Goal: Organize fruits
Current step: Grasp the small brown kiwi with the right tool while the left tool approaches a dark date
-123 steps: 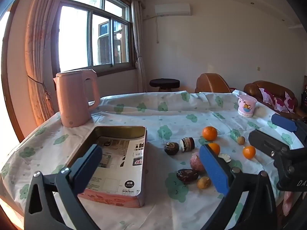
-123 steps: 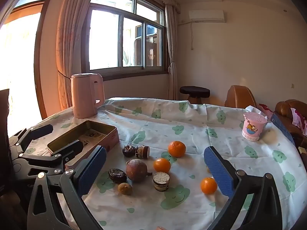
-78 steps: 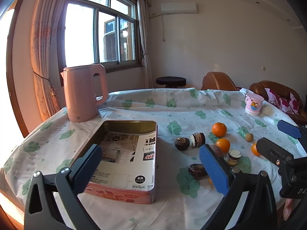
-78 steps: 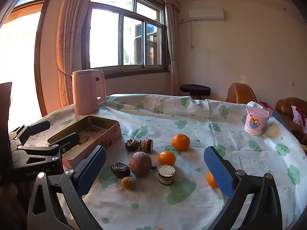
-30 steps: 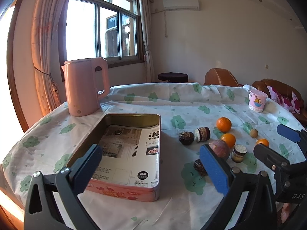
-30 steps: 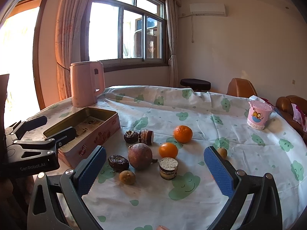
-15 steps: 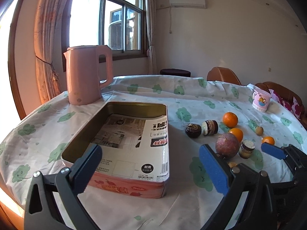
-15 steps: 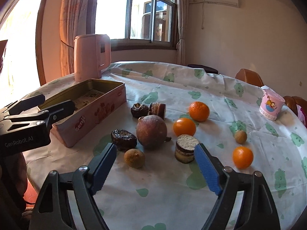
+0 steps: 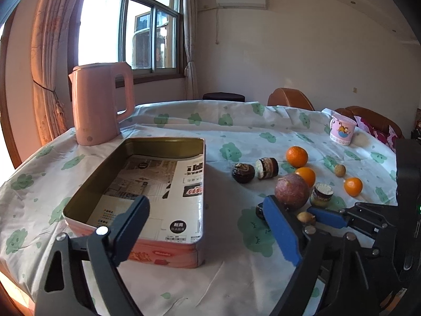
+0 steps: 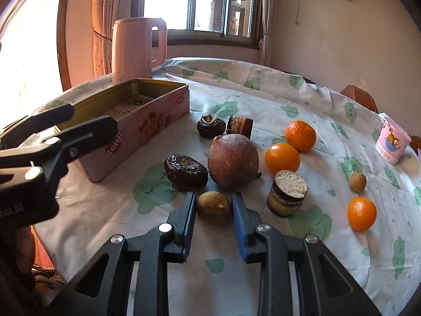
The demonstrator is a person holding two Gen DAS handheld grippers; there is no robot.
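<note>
My right gripper (image 10: 213, 210) is shut on a small brown round fruit (image 10: 213, 207) that rests on the tablecloth, in front of a large brown-red fruit (image 10: 232, 162). Around them lie a dark wrinkled fruit (image 10: 185, 170), three oranges (image 10: 282, 158) and a cut brown cake piece (image 10: 288, 196). My left gripper (image 9: 208, 226) is open and empty, over the near end of an open pink tin (image 9: 147, 192) lined with newspaper. The tin also shows in the right wrist view (image 10: 147, 121). The right gripper's blue pads (image 9: 326, 214) show beside the small fruit (image 9: 305, 217).
A pink kettle (image 9: 98, 102) stands behind the tin. A pink printed cup (image 9: 342, 129) sits at the far right. Two more dark pieces (image 10: 211, 126) lie behind the large fruit, and a small tan fruit (image 10: 357, 182) is at the right. The table edge is close in front.
My right gripper moved down and forward to the small brown fruit and closed on it. My left gripper moved slightly closer to the tin and stayed open.
</note>
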